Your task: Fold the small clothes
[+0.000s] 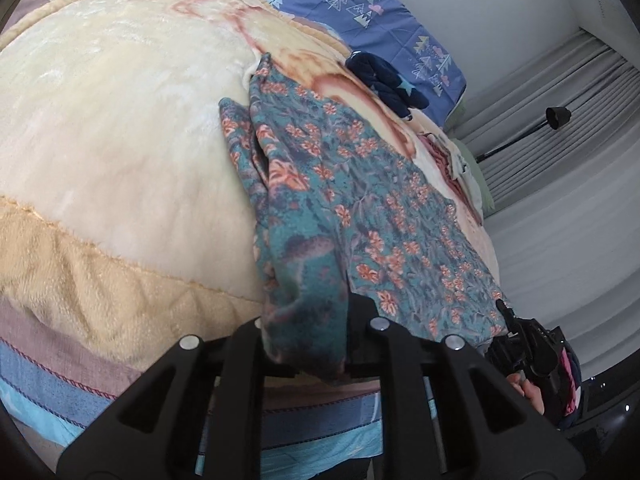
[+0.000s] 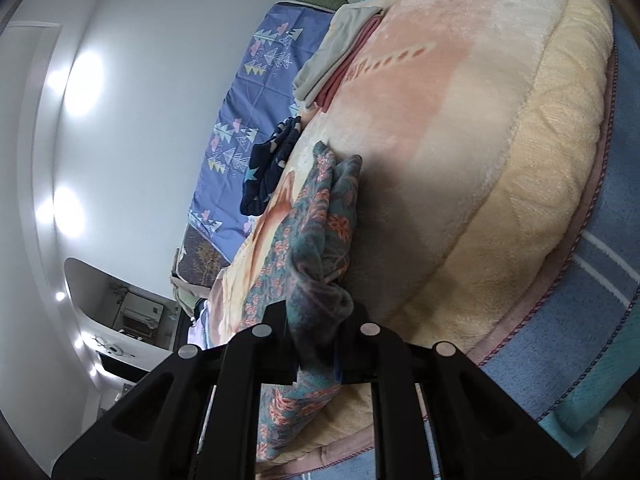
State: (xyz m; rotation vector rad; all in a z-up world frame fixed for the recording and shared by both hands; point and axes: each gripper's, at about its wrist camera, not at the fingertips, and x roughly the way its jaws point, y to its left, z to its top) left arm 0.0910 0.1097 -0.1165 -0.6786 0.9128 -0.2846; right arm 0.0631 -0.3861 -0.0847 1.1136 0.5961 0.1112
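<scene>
Floral garment [image 1: 344, 208] near edge hidden between jaws, folded clothes [image 2: 340, 56] partly cut off

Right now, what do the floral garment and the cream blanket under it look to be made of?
Floral garment: thin woven printed cloth, matte, probably cotton or rayon; it drapes limply and bunches where each gripper pinches it. Cream blanket: thick plush fleece, likely synthetic; a soft sheen, fuzzy pile and embossed pattern show. Neither fibre can be confirmed by look alone.
</scene>
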